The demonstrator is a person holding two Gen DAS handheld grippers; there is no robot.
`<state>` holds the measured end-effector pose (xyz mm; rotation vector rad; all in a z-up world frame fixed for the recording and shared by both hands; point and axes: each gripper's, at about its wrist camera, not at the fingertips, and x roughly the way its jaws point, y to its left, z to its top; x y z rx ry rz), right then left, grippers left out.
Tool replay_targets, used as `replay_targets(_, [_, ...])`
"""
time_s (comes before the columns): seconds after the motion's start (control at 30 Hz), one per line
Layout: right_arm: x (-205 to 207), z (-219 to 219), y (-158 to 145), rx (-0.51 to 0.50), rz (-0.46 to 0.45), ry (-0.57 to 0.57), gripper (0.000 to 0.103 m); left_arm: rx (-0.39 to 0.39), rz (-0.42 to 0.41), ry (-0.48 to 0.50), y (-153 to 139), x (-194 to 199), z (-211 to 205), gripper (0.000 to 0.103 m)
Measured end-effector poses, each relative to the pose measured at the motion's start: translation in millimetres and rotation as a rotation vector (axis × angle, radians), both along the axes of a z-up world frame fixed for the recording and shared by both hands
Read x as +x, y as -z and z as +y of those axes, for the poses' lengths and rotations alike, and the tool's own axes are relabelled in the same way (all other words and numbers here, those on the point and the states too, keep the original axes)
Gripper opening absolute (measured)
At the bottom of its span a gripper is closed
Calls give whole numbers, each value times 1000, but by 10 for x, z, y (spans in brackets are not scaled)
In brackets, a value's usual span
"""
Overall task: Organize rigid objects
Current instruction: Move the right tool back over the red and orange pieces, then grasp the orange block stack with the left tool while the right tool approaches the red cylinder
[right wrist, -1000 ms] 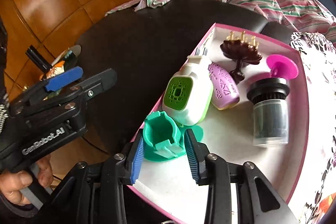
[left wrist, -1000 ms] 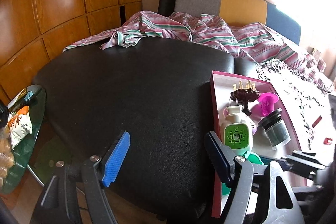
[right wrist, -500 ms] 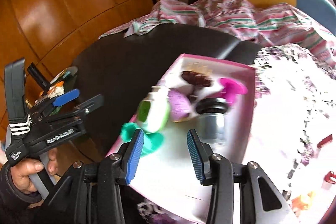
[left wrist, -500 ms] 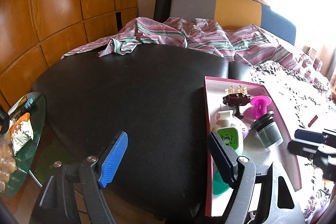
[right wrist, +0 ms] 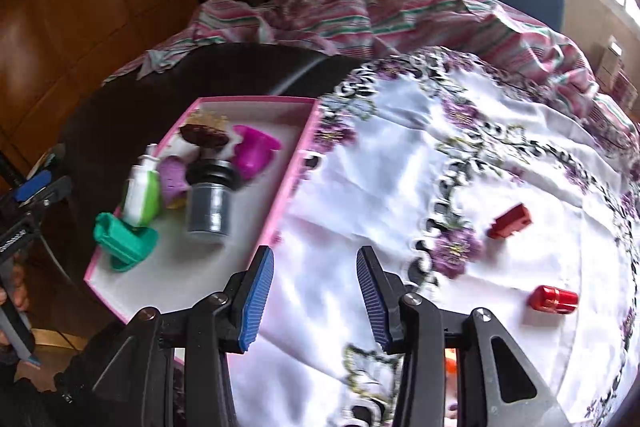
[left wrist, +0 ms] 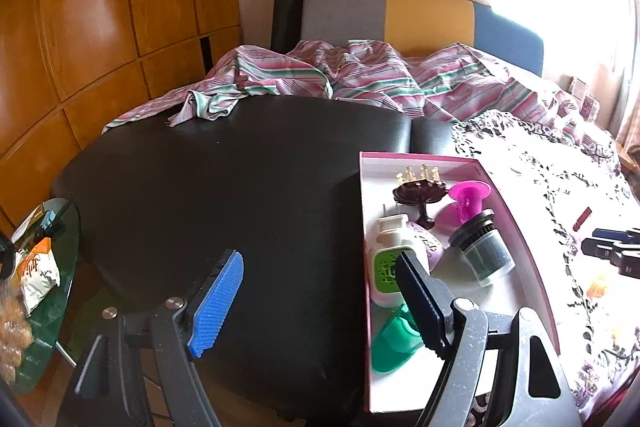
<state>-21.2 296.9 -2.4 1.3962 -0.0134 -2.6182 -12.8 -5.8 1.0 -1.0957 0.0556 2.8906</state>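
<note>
Left gripper (left wrist: 320, 303) is held with jaws spread wide, nothing between them, over the black leather surface (left wrist: 224, 187). Right gripper (right wrist: 316, 299) is likewise parted and empty, held above the floral cloth (right wrist: 460, 155), just right of the tray's rim.

Pink-edged tray (right wrist: 296, 163) is seen between the black surface and the cloth. Inside it, left to right in the right wrist view: green plastic holder (right wrist: 126, 241) at the near left corner, white-and-green device (right wrist: 142, 193), purple oval piece (right wrist: 173, 181), dark jar with black cap (right wrist: 210, 203) lying tilted, brown pronged stand (right wrist: 204, 135) at the far end, magenta cup (right wrist: 254, 151). The pieces are packed close; exact contact is blurred. The near right part of the tray floor is bare.

On the cloth, well apart from the tray: a red block (right wrist: 510, 221) and a red cylinder (right wrist: 554, 299). An orange item (right wrist: 450, 361) is partly hidden behind the right finger.

Striped fabric (left wrist: 360, 79) is bunched along the far edge, before a grey-yellow-blue headboard (left wrist: 420, 17). Wood panelling (left wrist: 100, 27) is at left, with a glass side table (left wrist: 66, 239) holding snack packets.
</note>
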Motion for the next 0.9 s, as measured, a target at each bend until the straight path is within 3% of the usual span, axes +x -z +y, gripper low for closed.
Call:
replay_targets(0.27, [-4, 696, 118, 66, -9, 171, 43, -8, 18, 65, -81, 27, 199, 79])
replay_targets(0.47, [102, 1415, 278, -28, 5, 400, 43, -28, 16, 118, -100, 26, 431, 79])
replay_targets(0.53, [118, 1579, 341, -25, -28, 481, 43, -27, 15, 134, -103, 21, 508, 79])
replay_targets(0.9, [132, 1734, 400, -33, -68, 560, 43, -18, 12, 263, -147, 39, 1025, 79])
